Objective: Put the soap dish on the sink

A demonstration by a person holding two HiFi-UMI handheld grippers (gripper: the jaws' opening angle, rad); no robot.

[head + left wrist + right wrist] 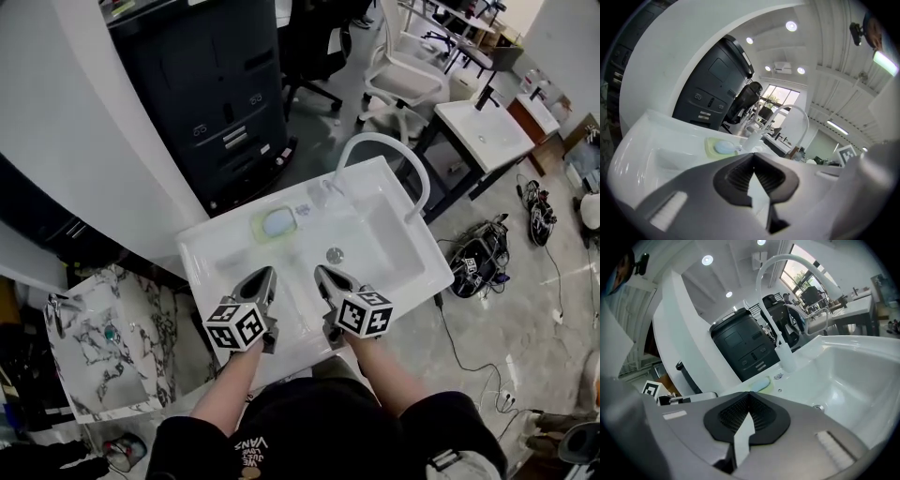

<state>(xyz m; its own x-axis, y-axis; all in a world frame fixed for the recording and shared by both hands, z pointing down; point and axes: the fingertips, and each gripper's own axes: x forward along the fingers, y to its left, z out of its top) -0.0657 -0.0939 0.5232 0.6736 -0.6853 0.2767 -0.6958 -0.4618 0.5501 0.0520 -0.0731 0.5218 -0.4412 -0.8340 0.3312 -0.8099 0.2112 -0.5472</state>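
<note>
A pale green soap dish (276,223) with a light blue soap in it rests on the back ledge of the white sink (225,246), left of the tap base. It shows in the left gripper view as the soap dish (720,147) and in the right gripper view as the soap dish (760,384). My left gripper (267,274) and right gripper (319,272) hover side by side over the sink's front edge. Both are shut and hold nothing. Both are well short of the dish.
A curved white tap (394,155) arches over the basin, with the drain (335,254) below. A dark printer cabinet (211,84) stands behind the sink. A marble-patterned basin (98,342) lies at left, another sink table (483,131) and office chairs at right. Cables lie on the floor.
</note>
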